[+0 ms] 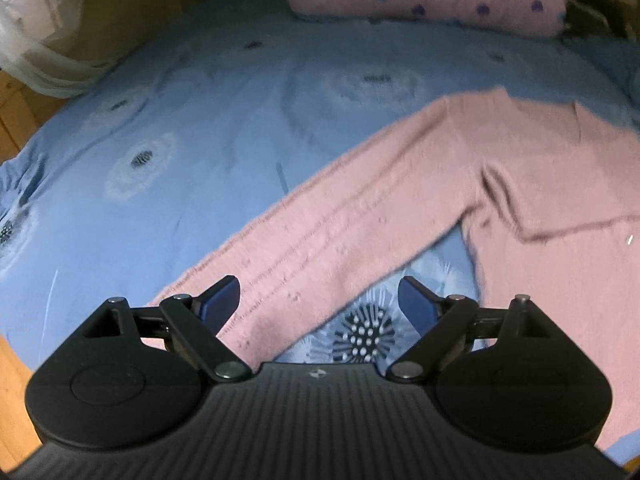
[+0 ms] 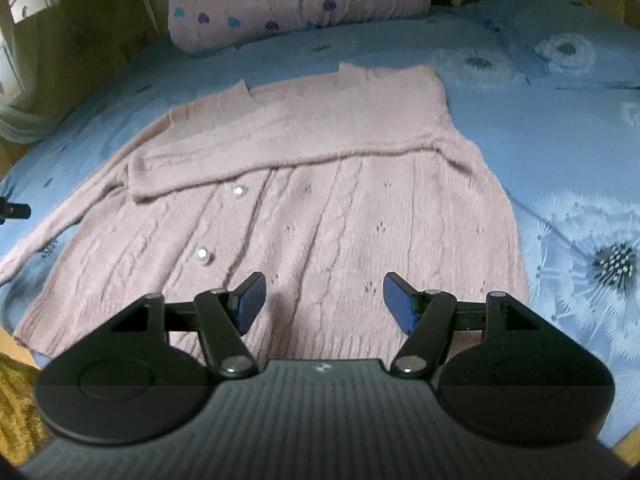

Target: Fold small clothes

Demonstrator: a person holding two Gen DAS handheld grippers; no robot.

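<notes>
Pink knit, soft and cabled, covers the middle of the bed: a small cardigan point(image 2: 304, 216) lies flat on a blue bedspread point(image 2: 560, 152) printed with pale dandelion heads. Its hem sits at the bed's near edge and its neckline points toward the far edge. One sleeve point(image 2: 280, 152) is folded across the chest, its cuff ending just above a pearly button point(image 2: 239, 192); a second button point(image 2: 203, 255) sits lower on the front. The other sleeve point(image 1: 320, 240) stretches out straight over the bedspread toward the bed's left side.

A rolled pink blanket point(image 2: 300, 4) with purple and teal hearts rests along the far edge of the bed. A white curtain point(image 1: 36, 52) hangs past the bed's far left corner, and wooden floor point(image 1: 16, 120) shows below it.

The left gripper point(image 1: 319, 304) hovers over the outstretched sleeve near its cuff, jaws spread wide with nothing between them; its blue pads point(image 1: 222, 304) frame the sleeve on one side and bare bedspread on the other. The right gripper point(image 2: 322, 304) hangs above the cardigan's lower front, near the hem, jaws likewise wide apart and holding nothing. Whether either touches the fabric is unclear.
</notes>
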